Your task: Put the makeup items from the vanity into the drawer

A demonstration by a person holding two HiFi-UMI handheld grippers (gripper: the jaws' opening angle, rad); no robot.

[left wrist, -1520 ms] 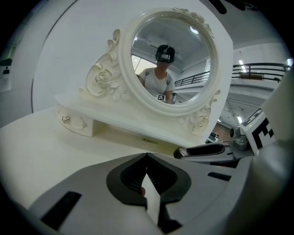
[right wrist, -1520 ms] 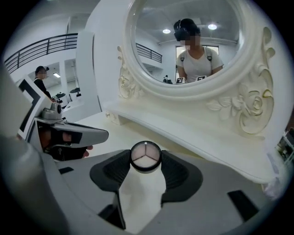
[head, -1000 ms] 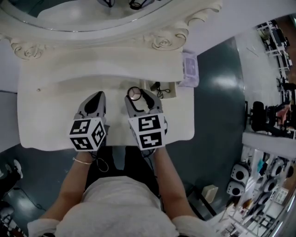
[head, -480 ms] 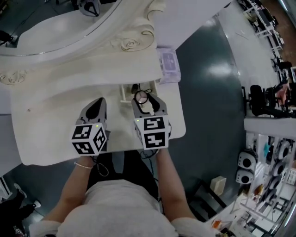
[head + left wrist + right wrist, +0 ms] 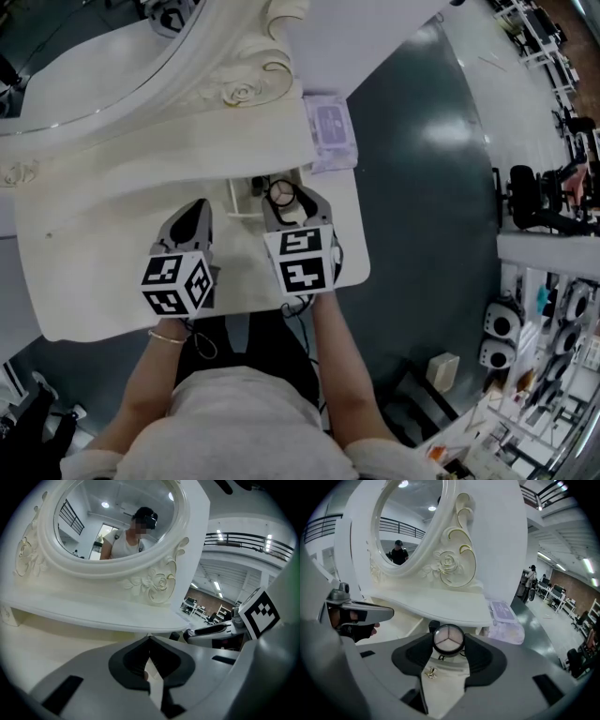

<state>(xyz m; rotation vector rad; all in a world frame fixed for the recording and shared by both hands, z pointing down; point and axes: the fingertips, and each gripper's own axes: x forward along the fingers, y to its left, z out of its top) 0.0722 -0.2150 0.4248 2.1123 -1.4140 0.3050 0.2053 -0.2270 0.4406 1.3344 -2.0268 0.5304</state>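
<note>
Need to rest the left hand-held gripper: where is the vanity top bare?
The vanity top is bare across its left part, from the left hand-held gripper out to the left edge, between raised shelf and front edge. Crowded at the right: the open drawer, the right hand-held gripper holding a round compact, and a purple pack.

A pale purple flat pack (image 5: 330, 131) lies at the far right corner of the counter (image 5: 112, 272). To the right spreads a dark, glossy floor (image 5: 422, 216) with a bright patch of reflected light. A small cream box (image 5: 441, 367) stands on it, near right. White shelves (image 5: 548, 375) crowded with small gear line the right edge. In the far hall a person (image 5: 530, 581) stands near desks and chairs (image 5: 555, 597), and a railed balcony (image 5: 243, 541) crosses overhead.
</note>
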